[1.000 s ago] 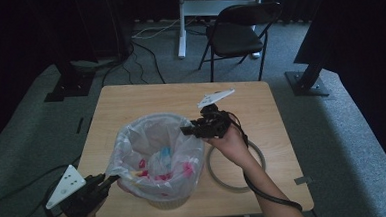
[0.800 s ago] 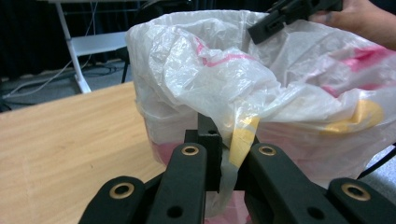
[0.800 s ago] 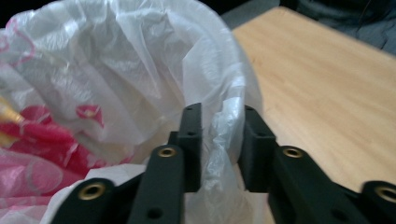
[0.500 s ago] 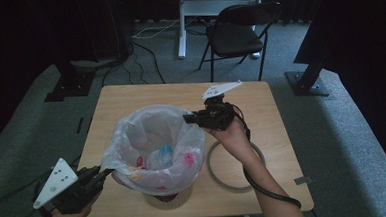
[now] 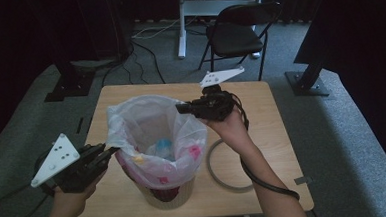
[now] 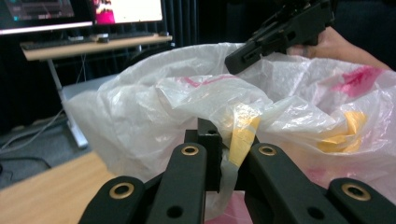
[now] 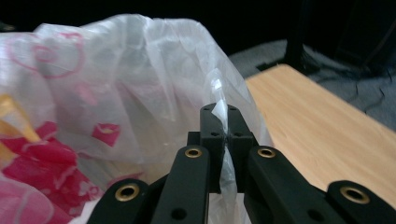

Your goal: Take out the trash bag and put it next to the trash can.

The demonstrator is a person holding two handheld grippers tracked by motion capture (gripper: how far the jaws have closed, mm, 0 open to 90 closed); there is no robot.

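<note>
A wooden table [image 5: 278, 149] is standing on a grey carpet floor [image 5: 343, 145]. Behind its far edge a black folding chair [image 5: 237, 33] is sitting on the floor.

Near the table's front edge, a bit left of the middle, a small bin [image 5: 166, 195] is standing up straight. A thin see-through plastic bag [image 5: 155, 135] with pink and yellow marks is sitting in the bin, and its top is sticking up high above the rim. Colourful things are lying inside the bag, but they are too blurry to tell.

A grey ring [image 5: 225, 179] is lying flat on the table just to the right of the bin.

The left gripper [image 5: 110, 152] is reaching in over the table's left edge. Its jaws are squeezed tight on the left side of the bag's rim. The right gripper [image 5: 181, 108] is hanging over the middle of the table. Its jaws are squeezed tight on the bag's far right rim, with a thin fold of plastic pinched between them.
</note>
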